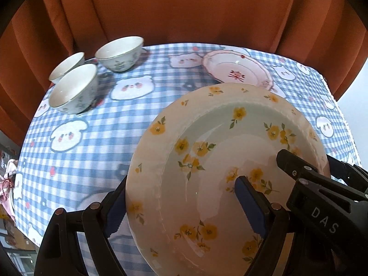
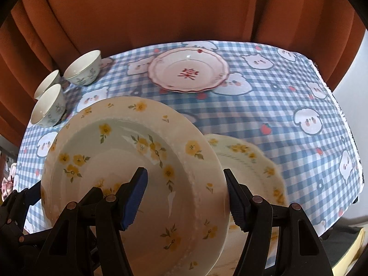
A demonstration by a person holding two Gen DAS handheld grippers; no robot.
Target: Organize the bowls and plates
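Three white ceramic bowls point(image 1: 96, 76) cluster at the checked tablecloth's point(image 1: 92, 142) left; at centre, the left gripper point(image 1: 181, 197) and right gripper point(image 2: 186, 193) each clamp the rim of a cream, yellow-flowered plate point(image 2: 128, 161), raised and tilted; a pink scalloped plate point(image 2: 188, 70) lies beyond, a second yellow-flowered plate point(image 2: 248, 158) to the right.

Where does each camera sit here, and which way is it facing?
Left wrist: on the left gripper, looking steeply down across the checked table; its fingers straddle the yellow-flowered plate's left rim, right gripper visible.
Right wrist: on the right gripper, same downward angle, straddling that plate's right rim.
Shared: the plate, three bowls, pink plate, orange curtain.
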